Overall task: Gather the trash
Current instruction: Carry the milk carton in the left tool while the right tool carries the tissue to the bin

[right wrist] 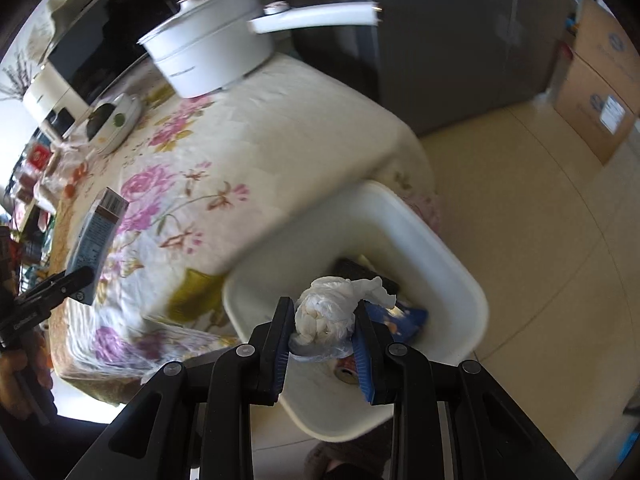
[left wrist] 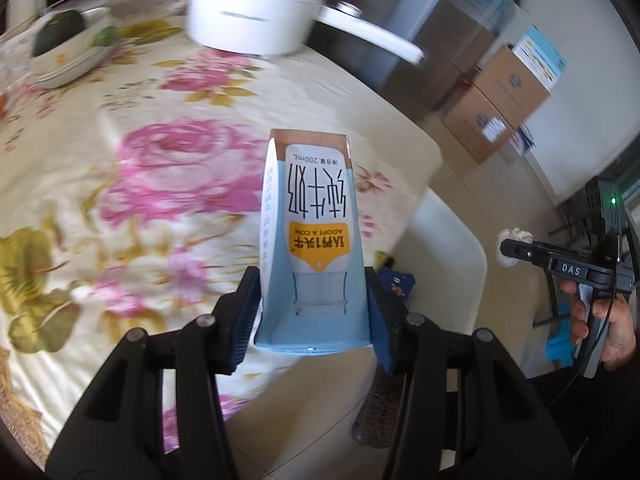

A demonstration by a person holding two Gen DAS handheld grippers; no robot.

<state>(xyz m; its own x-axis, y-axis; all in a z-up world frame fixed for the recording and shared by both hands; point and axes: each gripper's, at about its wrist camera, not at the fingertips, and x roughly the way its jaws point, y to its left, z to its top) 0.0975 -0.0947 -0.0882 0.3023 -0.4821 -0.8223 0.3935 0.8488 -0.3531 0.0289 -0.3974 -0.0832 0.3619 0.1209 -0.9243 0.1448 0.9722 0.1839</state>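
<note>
Landmark for all placements: the white bin [right wrist: 460, 276] standing on the floor against the near corner of the counter [right wrist: 256, 152], which wears a floral cloth.

Left gripper [left wrist: 312, 312]: its jaws are clamped on the blue milk carton [left wrist: 310, 240], pads pressing both side walls near one end. The carton is carried above the counter, short of the bin and off to one side of it; in the right wrist view it appears well apart from the bin's rim. Holding by the side walls leaves the far end free to drop straight in.

Right gripper [right wrist: 324, 332]: its jaws are squeezed tight on a crumpled white tissue wad [right wrist: 328, 312] wrapped in thin clear film. The wad hangs directly over the bin's mouth, so a release here would likely land inside.

Bin contents: a blue wrapper [right wrist: 404, 318], a dark item and what looks like a can end are already in it.

Away from the bin, at the counter's far end, stand a white pot [right wrist: 208, 56] and a dish [right wrist: 116, 120]. Neither reads as trash.

Judgement: tissue drop is due first; carton needs further travel toward the bin.
</note>
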